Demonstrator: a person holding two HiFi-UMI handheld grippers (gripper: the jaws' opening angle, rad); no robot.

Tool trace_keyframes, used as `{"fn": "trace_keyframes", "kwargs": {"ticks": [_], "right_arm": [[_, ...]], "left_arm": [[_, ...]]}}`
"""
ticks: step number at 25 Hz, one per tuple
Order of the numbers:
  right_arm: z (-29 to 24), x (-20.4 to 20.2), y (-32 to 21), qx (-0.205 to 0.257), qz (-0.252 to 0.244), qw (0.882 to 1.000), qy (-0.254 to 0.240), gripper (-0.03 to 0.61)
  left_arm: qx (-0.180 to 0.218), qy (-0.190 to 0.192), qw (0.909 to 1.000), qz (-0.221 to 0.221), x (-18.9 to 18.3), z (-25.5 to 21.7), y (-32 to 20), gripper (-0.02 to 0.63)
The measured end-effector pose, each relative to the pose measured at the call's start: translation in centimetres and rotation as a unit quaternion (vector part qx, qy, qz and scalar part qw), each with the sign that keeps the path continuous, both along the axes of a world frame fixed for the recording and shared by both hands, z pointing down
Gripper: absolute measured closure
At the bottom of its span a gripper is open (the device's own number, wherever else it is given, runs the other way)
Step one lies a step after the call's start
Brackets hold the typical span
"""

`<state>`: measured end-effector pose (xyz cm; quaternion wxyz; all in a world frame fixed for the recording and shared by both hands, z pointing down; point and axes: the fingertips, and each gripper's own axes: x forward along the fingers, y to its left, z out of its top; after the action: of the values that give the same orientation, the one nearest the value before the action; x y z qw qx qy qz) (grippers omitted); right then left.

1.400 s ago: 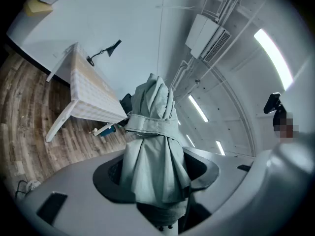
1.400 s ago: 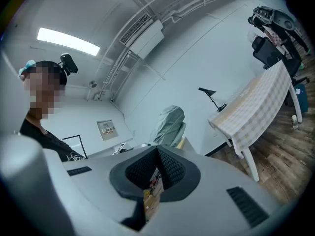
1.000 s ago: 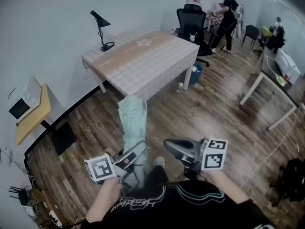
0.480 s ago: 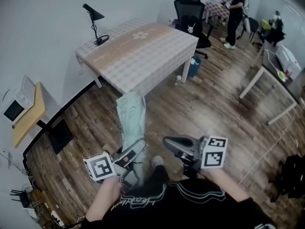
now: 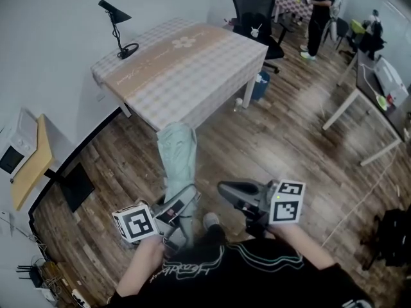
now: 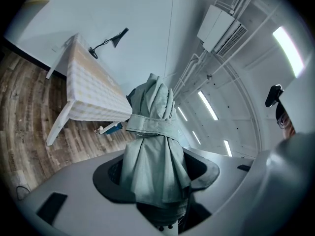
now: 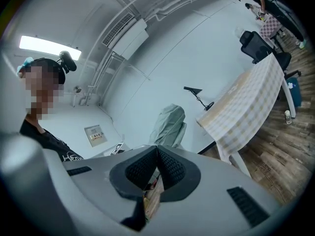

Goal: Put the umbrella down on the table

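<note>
A folded pale green umbrella stands upright in my left gripper, strapped round its middle. In the left gripper view the umbrella fills the space between the jaws of that gripper, which are shut on its lower part. My right gripper hangs beside it to the right, shut with nothing in it; its pads meet at the tip. The table with a checked cloth stands ahead across the wooden floor, apart from both grippers. It also shows as the table behind the umbrella.
A black desk lamp stands at the table's far left corner. Behind the table are a black office chair and a blue bin. A white table is at the right, a person at the back, a low wooden shelf at the left.
The view has drawn closer to the checked table, which now looks larger and sits further left. Both grippers keep their places in the picture, the umbrella still held.
</note>
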<state>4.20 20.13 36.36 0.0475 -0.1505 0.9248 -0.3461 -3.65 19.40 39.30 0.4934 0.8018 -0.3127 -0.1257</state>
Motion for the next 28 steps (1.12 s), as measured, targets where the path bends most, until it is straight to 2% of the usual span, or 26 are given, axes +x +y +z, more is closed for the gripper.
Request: {"fn": "trace_keyframes", "kwargs": {"ticks": [6, 16, 28], "right_arm": [[0.9, -0.6, -4.9, -0.012, 0.001, 1.0, 0.007, 0.566], [1.5, -2.6, -12.2, -0.024, -0.017, 0.999, 0.02, 0.566], [1.1, -2.1, -18.1, -0.006, -0.006, 1.0, 0.025, 0.566]], "left_arm": [[-0.003, -0.024, 0.9997, 0.003, -0.5, 1.1, -4.6, 0.364], [-0.004, -0.039, 0.9991, -0.015, -2.5, 1.8, -12.0, 0.364], [0.012, -0.064, 0.9977, -0.015, -2.8, 0.9, -18.3, 0.364]]}}
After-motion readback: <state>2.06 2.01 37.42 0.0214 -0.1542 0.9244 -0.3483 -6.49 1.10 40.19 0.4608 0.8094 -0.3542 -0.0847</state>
